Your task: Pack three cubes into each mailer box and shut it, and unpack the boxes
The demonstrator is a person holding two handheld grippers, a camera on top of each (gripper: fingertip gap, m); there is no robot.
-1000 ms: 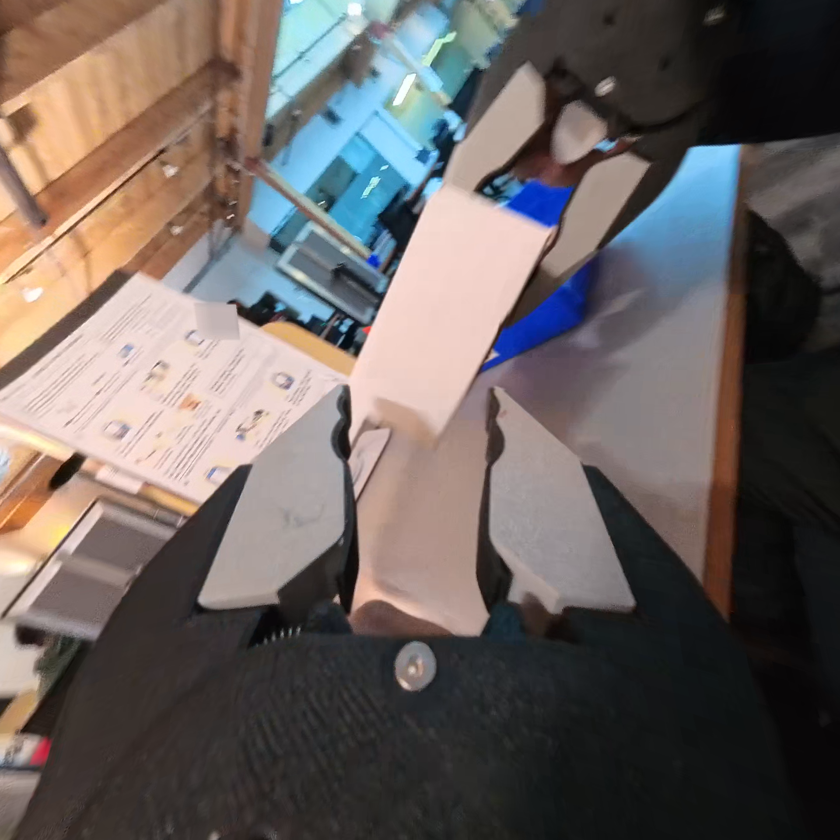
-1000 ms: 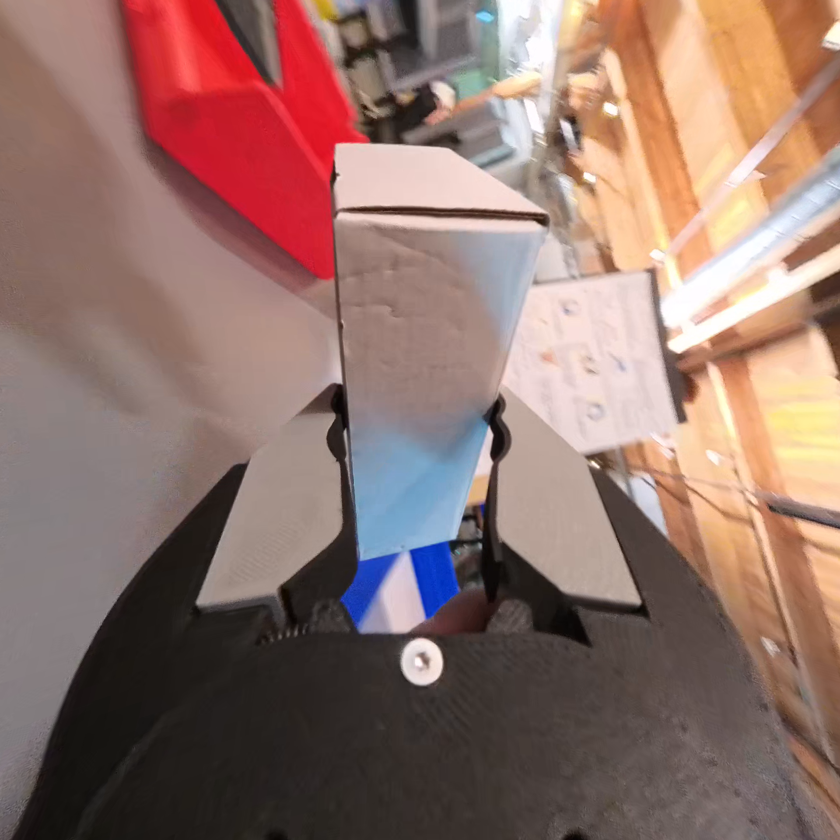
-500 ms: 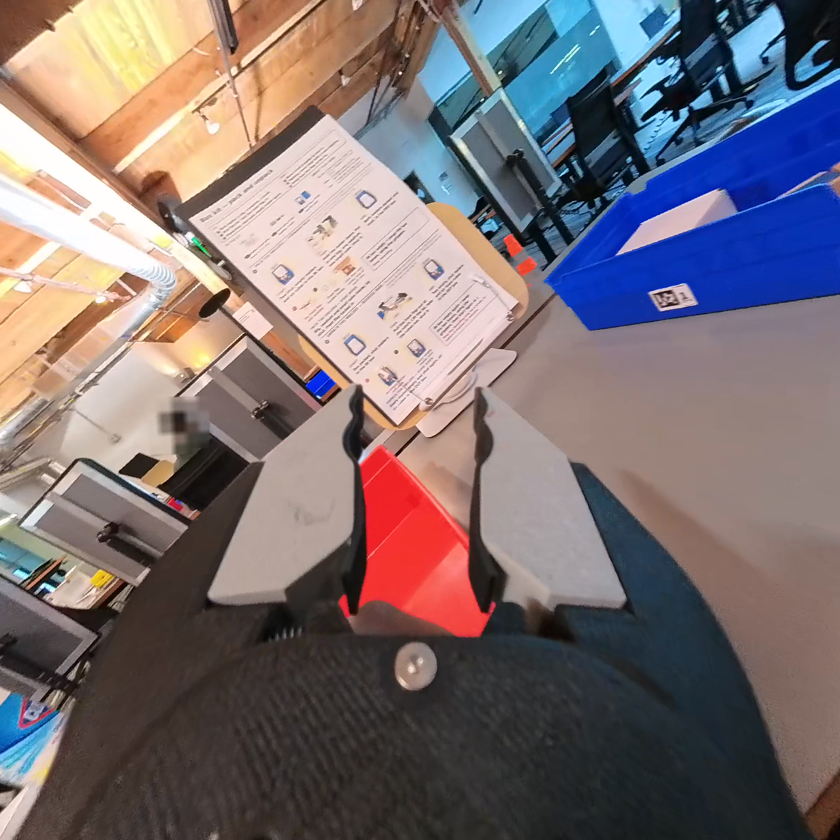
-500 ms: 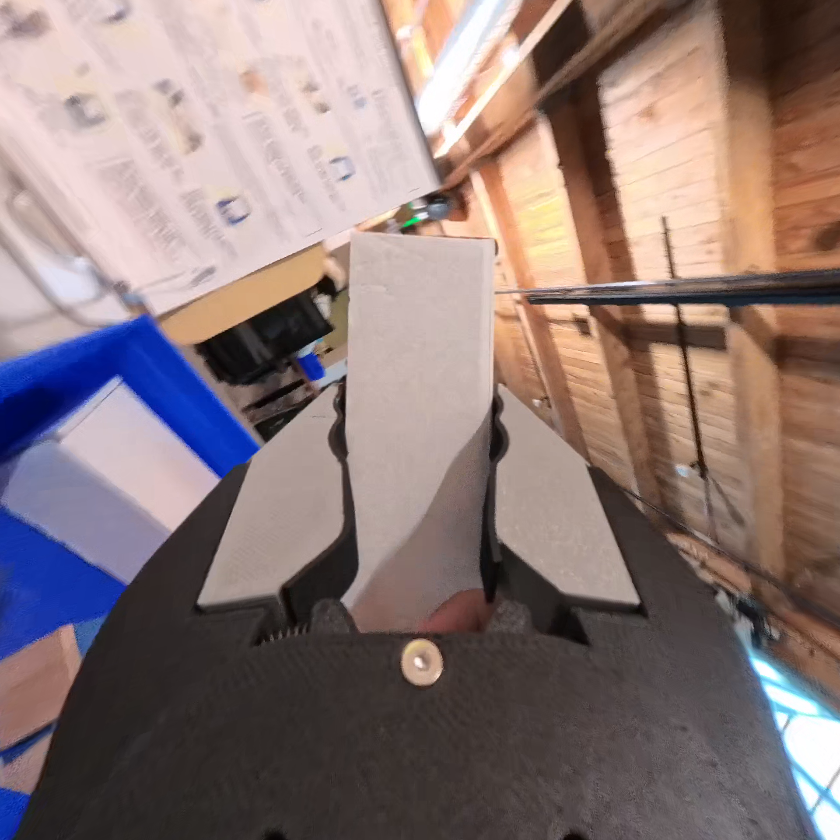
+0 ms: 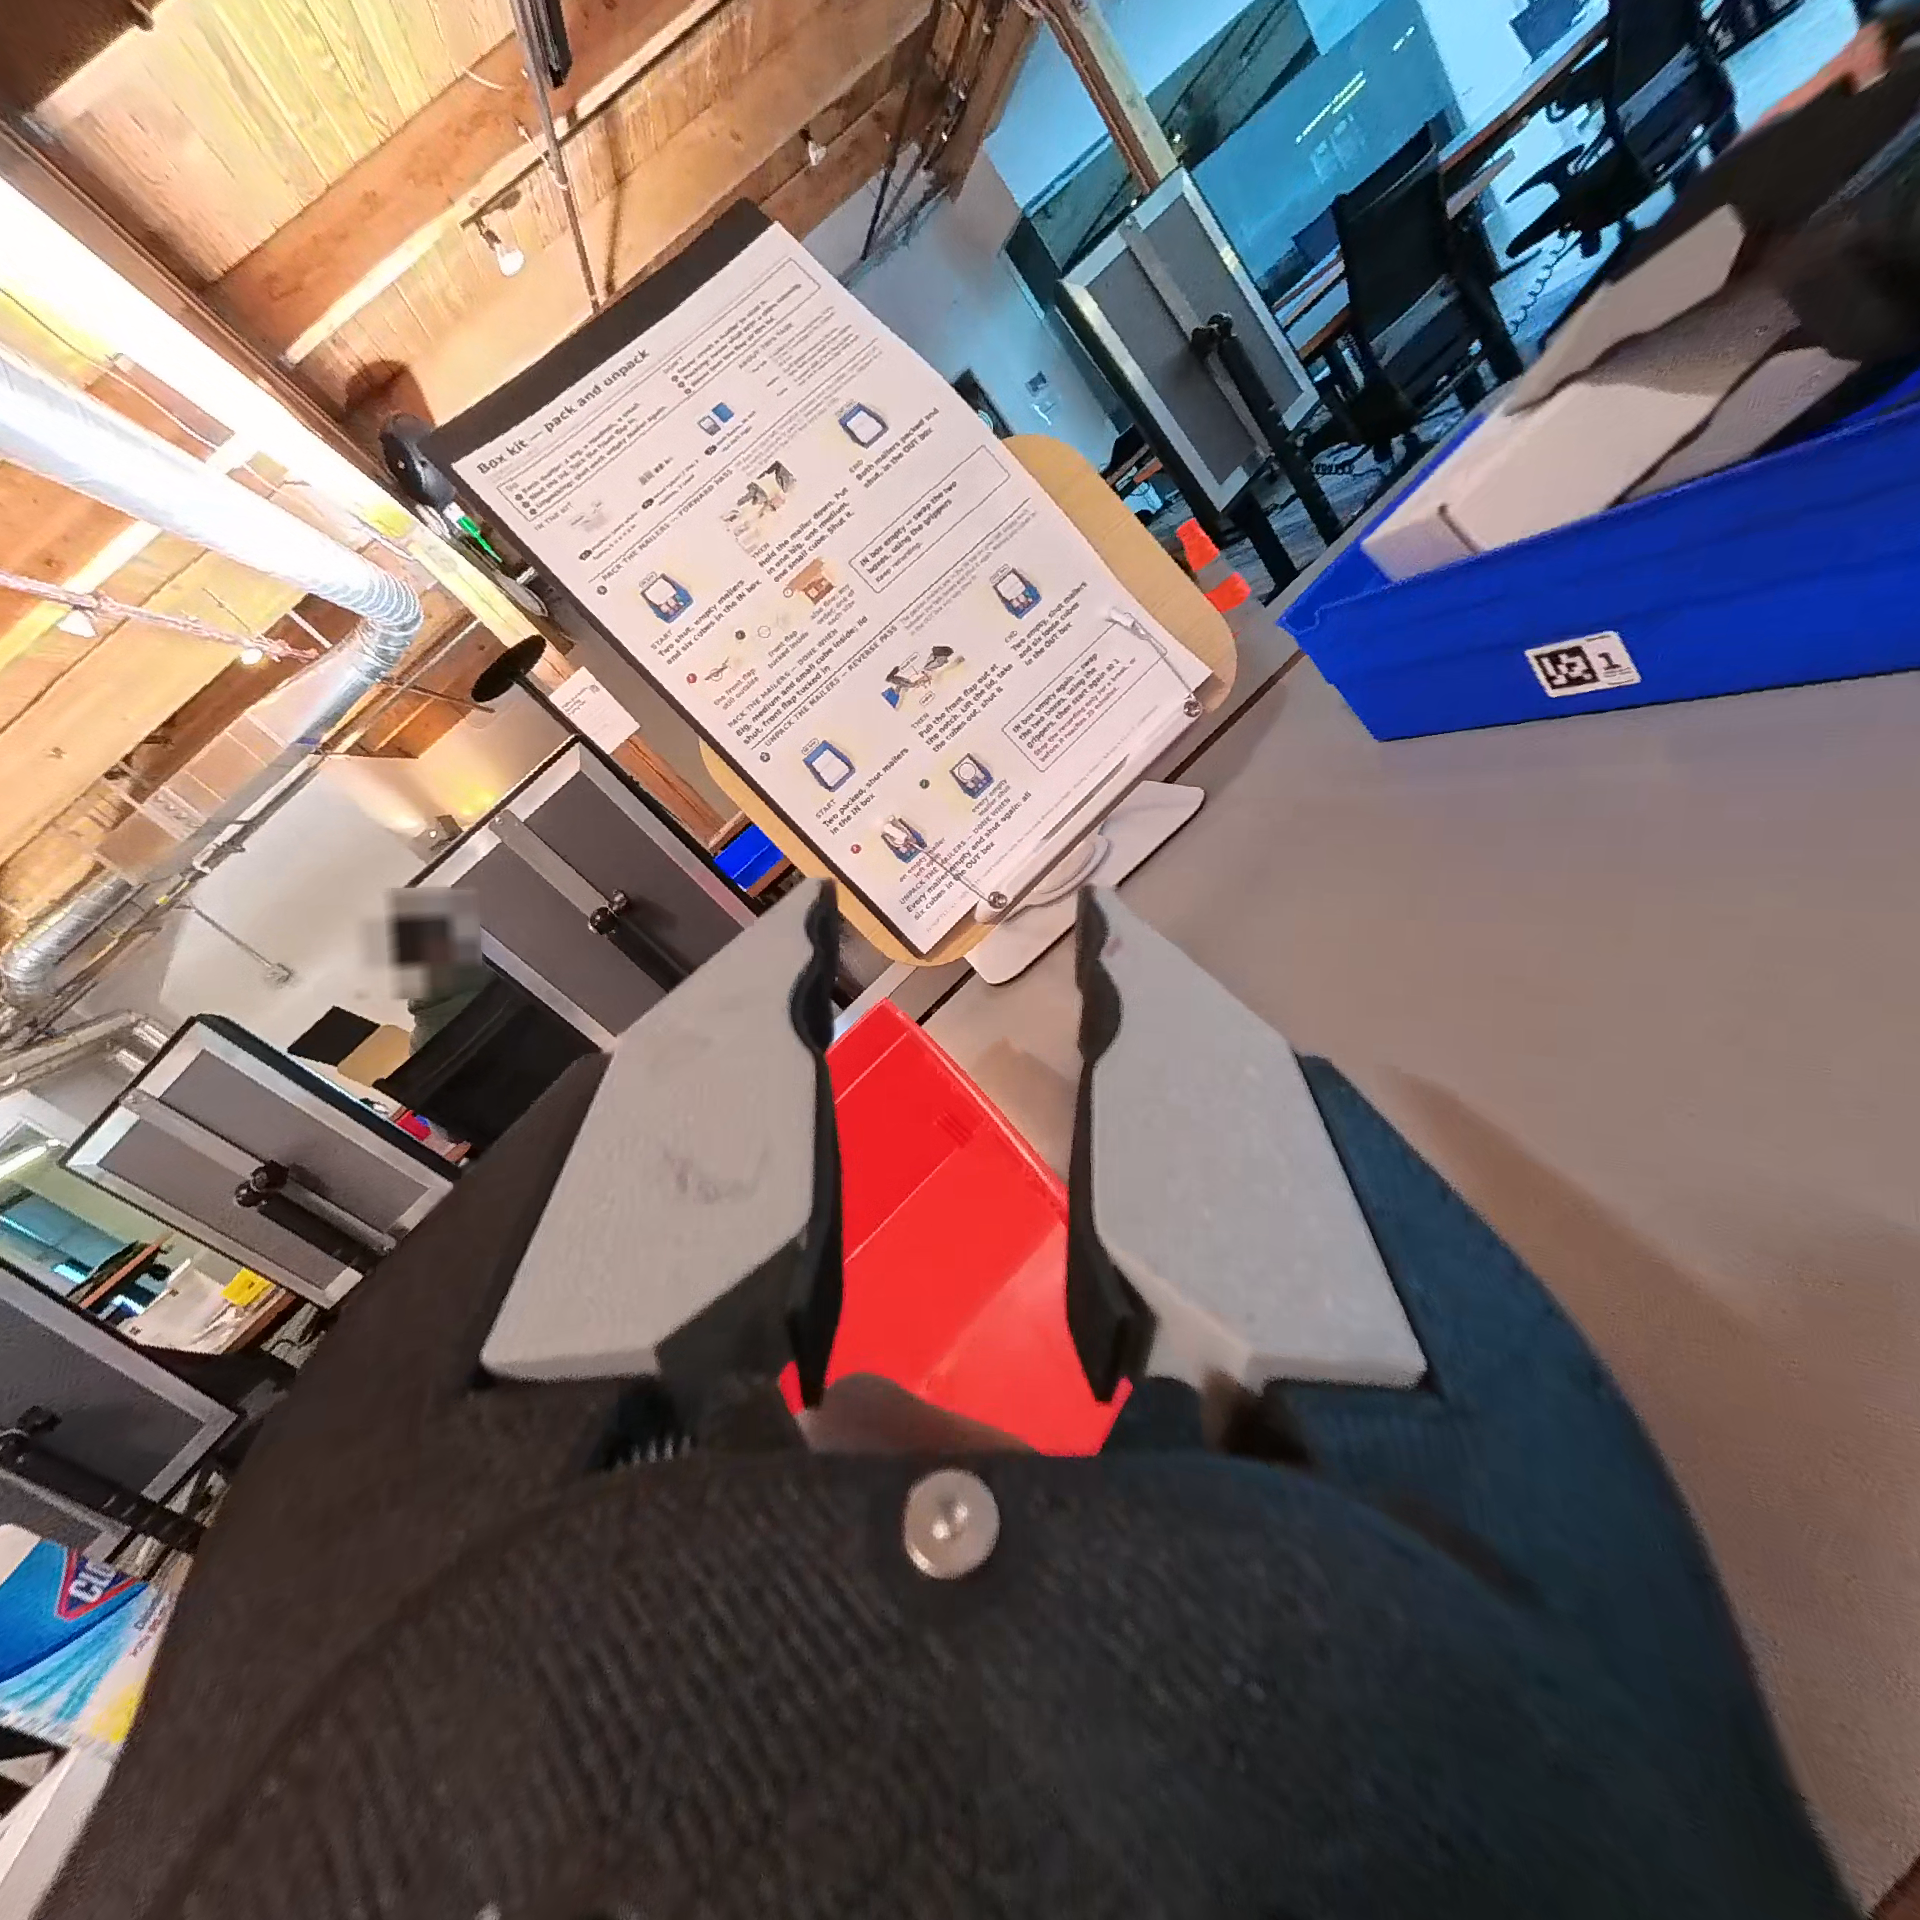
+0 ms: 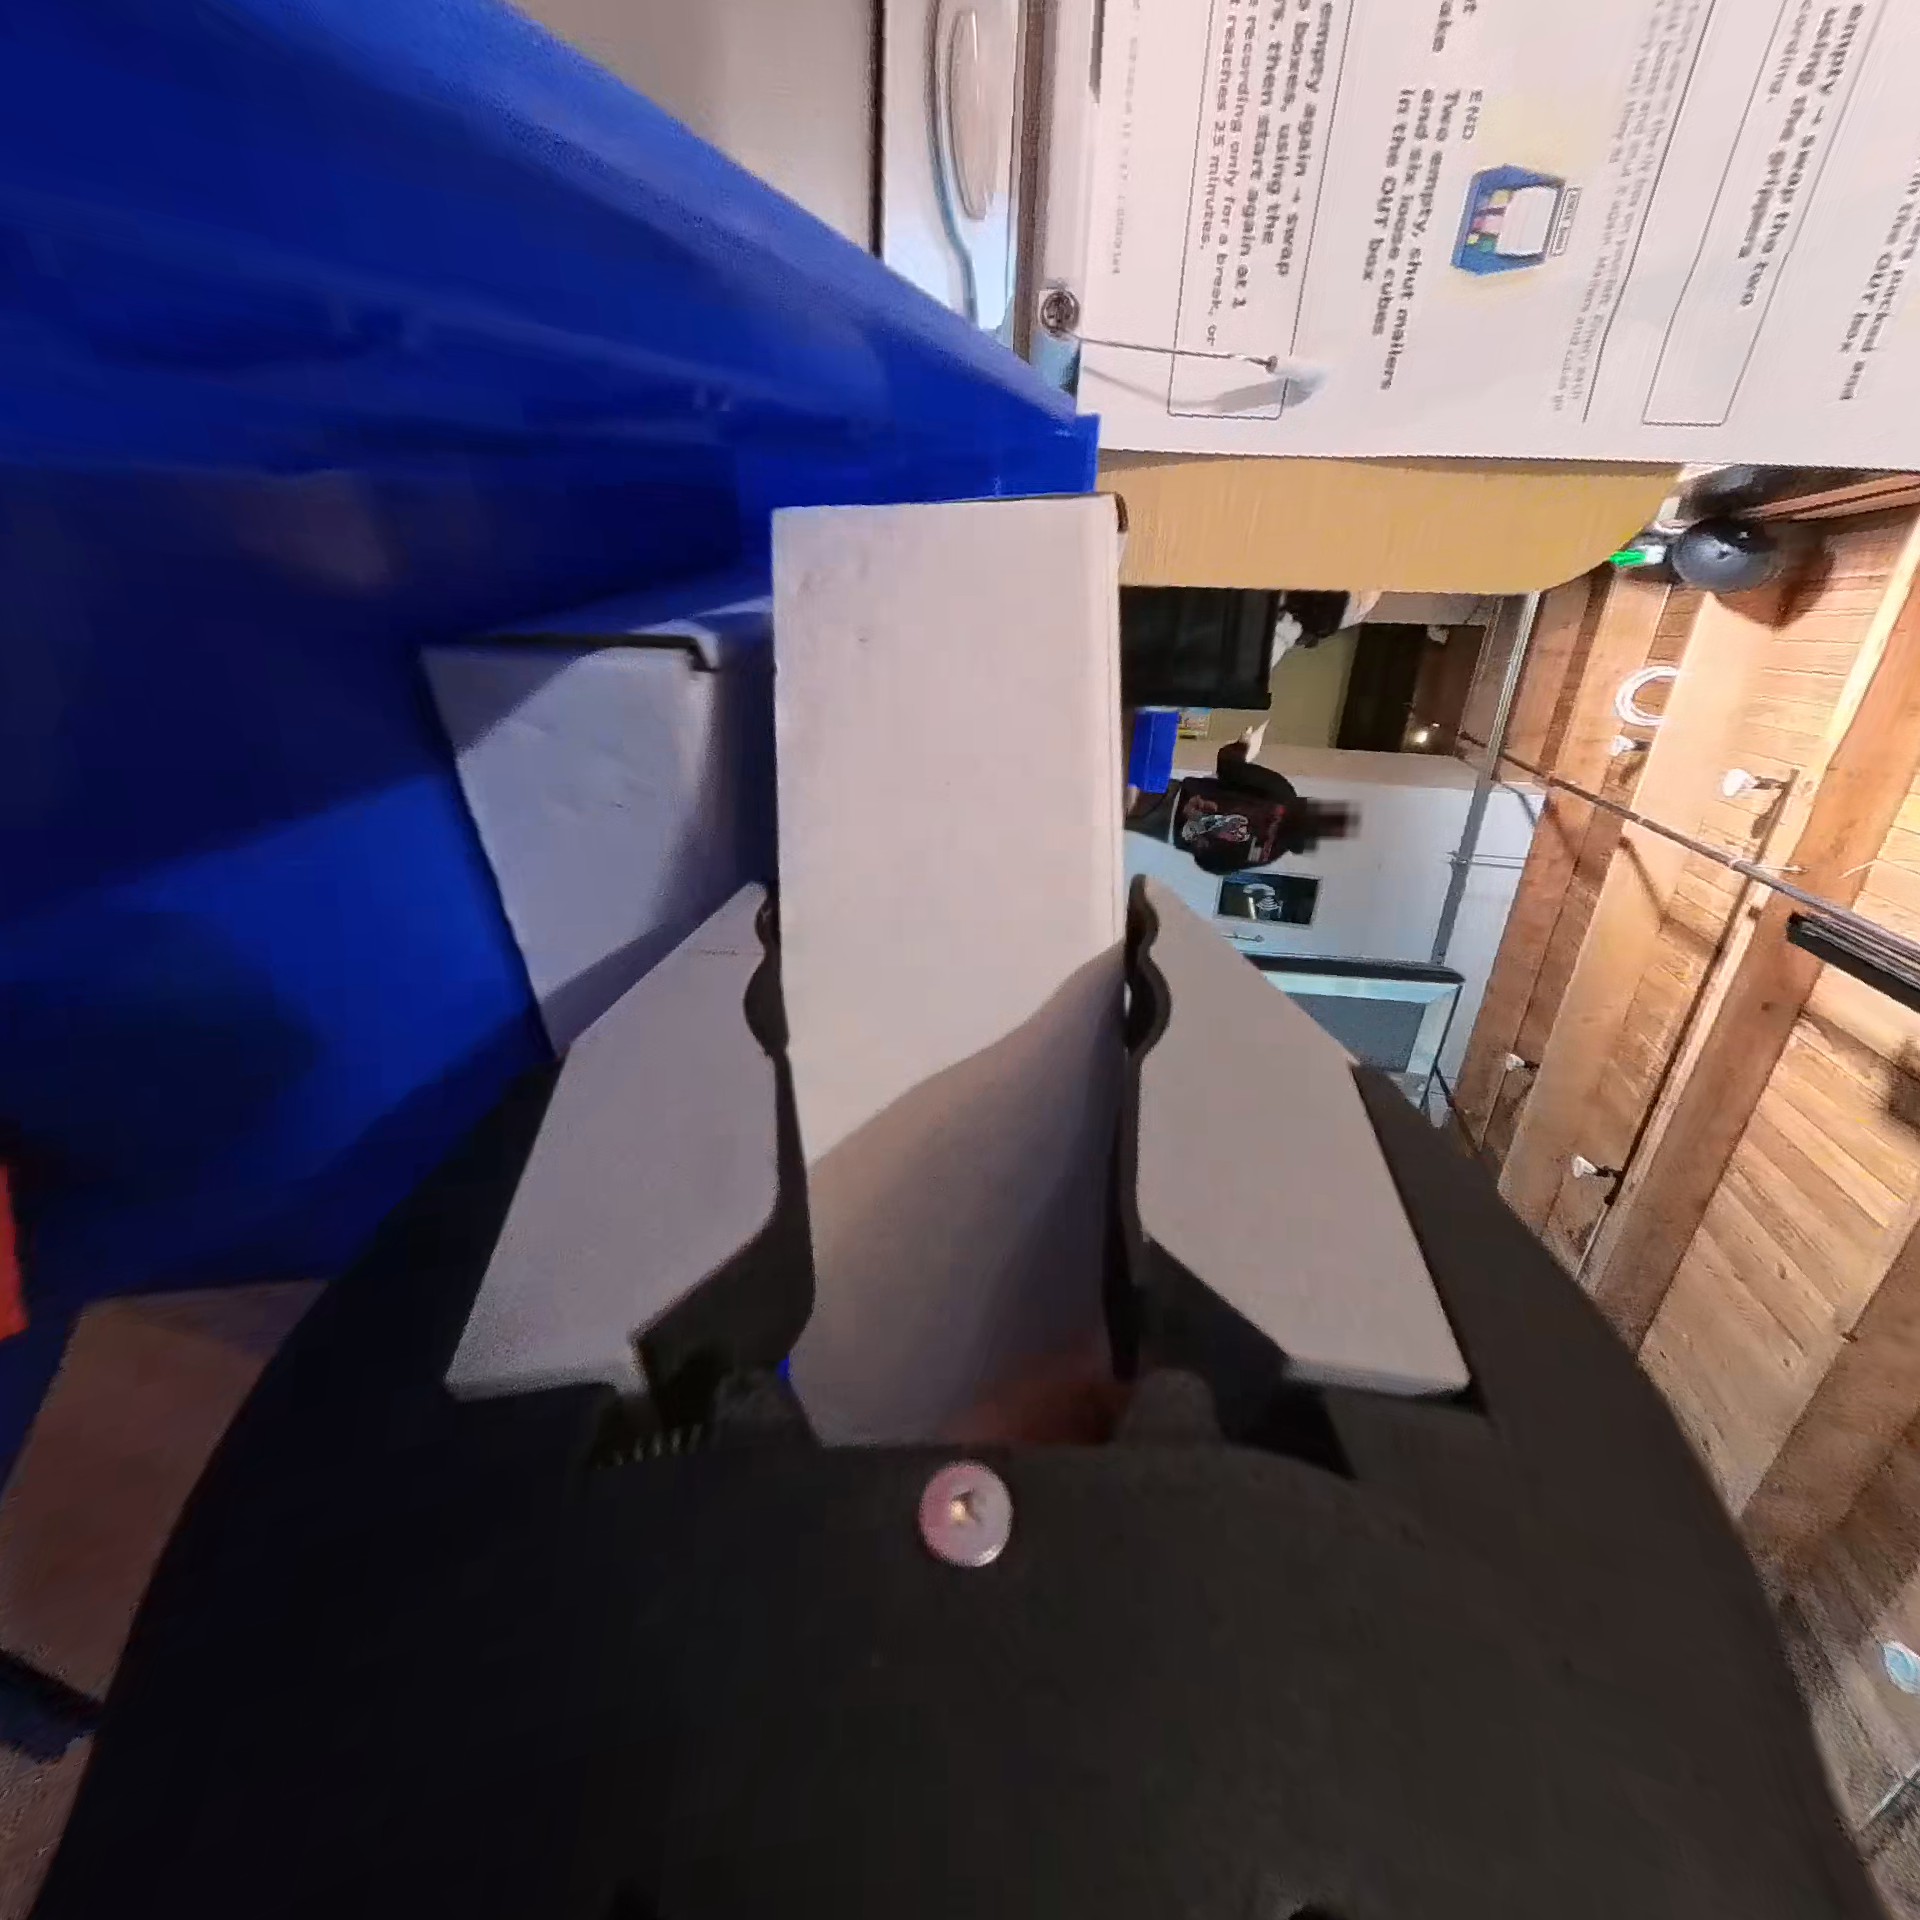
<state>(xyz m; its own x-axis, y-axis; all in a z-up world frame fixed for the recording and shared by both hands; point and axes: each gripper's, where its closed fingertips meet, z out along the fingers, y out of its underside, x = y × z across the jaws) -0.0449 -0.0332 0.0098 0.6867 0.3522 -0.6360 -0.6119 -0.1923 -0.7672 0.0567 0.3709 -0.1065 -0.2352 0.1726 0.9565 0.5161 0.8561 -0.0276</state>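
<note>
My right gripper [image 6: 945, 914] is shut on a white mailer box [image 6: 945, 790] and holds it on edge over the blue bin [image 6: 312, 416]. A second white mailer box [image 6: 592, 800] lies inside that bin just to the left. My left gripper [image 5: 951, 925] is open and empty, held above the grey table [image 5: 1507, 935] with a red bin [image 5: 935, 1174] showing between its fingers. In the left wrist view the blue bin [image 5: 1662, 603] stands at the right with white mailers [image 5: 1558, 457] in it, and the dark right gripper [image 5: 1860, 218] is above them. No cubes are in view.
An instruction sheet on a wooden stand [image 5: 831, 582] stands at the table's back between the two bins; it also shows in the right wrist view [image 6: 1455, 208]. Office desks, chairs and wooden walls lie beyond the table. About 45 centimetres separates my left fingertips from my right.
My left gripper let go of the mailer and swung away toward the red bin and the sheet. My right gripper carried the mailer from the table over into the blue bin.
</note>
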